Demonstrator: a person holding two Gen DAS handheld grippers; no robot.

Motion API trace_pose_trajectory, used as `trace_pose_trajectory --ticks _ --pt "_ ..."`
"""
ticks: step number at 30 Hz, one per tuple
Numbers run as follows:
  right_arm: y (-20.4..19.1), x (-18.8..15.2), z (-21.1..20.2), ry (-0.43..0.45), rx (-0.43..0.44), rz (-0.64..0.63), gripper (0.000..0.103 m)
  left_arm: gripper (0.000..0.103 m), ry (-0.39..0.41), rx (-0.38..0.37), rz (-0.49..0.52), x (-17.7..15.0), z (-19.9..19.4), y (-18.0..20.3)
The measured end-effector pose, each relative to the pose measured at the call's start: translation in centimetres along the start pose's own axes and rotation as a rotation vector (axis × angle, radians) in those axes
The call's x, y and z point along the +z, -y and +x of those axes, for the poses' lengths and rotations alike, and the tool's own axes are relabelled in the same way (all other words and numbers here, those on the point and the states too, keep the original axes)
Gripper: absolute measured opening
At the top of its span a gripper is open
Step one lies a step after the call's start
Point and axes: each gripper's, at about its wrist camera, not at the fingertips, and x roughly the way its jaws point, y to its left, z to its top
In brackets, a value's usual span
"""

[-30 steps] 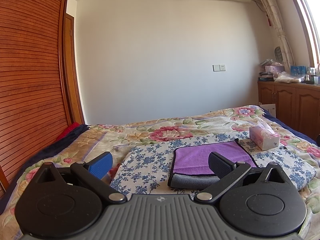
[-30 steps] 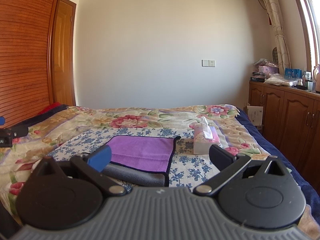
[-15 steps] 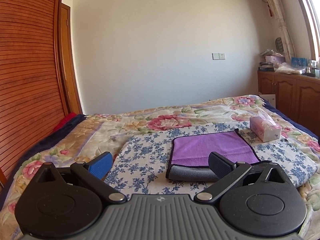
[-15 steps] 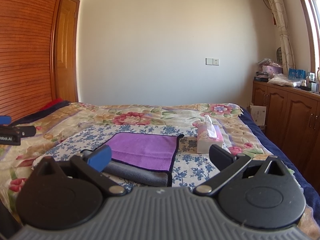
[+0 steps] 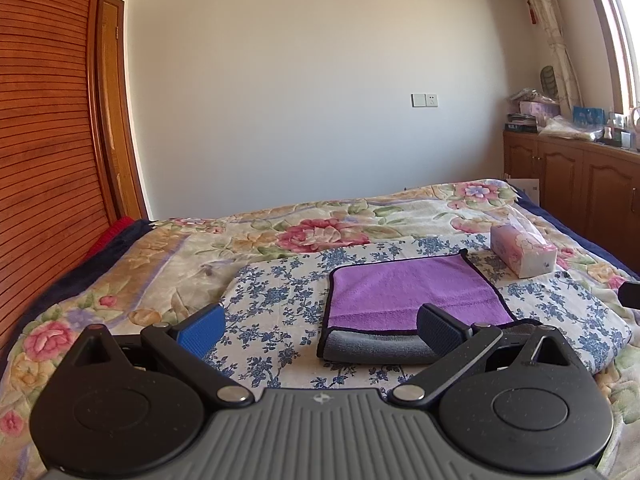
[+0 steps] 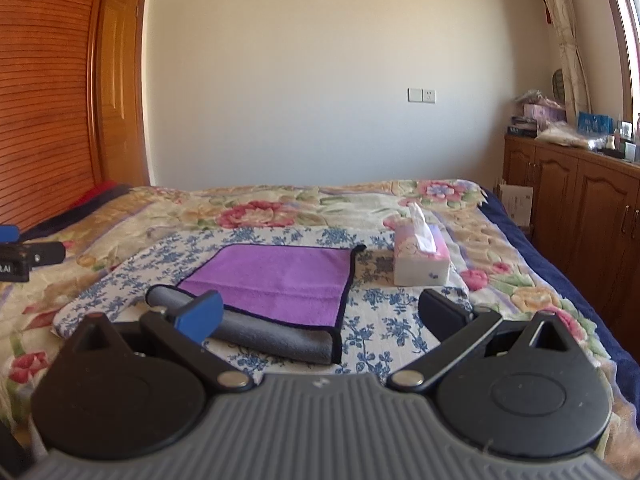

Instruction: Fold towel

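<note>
Only a cut-off white marking, seemingly ".AI", reads on the left gripper (image 6: 16, 258) at the right wrist view's left edge.

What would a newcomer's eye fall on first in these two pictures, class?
Most likely the purple towel, lying flat on the blue-flowered cloth on the bed, its grey near edge rolled over. Next, the pink tissue box just beyond its right corner, and both open grippers in the foreground.

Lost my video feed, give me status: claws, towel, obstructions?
Left claw open, empty; right claw open, empty. Purple microfibre towel with grey underside flat on blue-flowered cloth, near edge rolled. Pink tissue box beside it, apart.
</note>
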Motion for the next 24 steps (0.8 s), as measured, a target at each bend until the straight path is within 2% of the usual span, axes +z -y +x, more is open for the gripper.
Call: trace_pose_trajectory --ticks 15,24 --pt "0.5 0.4 2.5 -0.051 0.002 0.002 0.103 0.103 -0.028 -0.054 0.033 0.9 3.6 0.4" --pt "0.8 0.5 4.6 -0.083 0.014 -0.009 0.103 0.094 -0.073 -0.085 0.038 0.8 6.9 0.5"
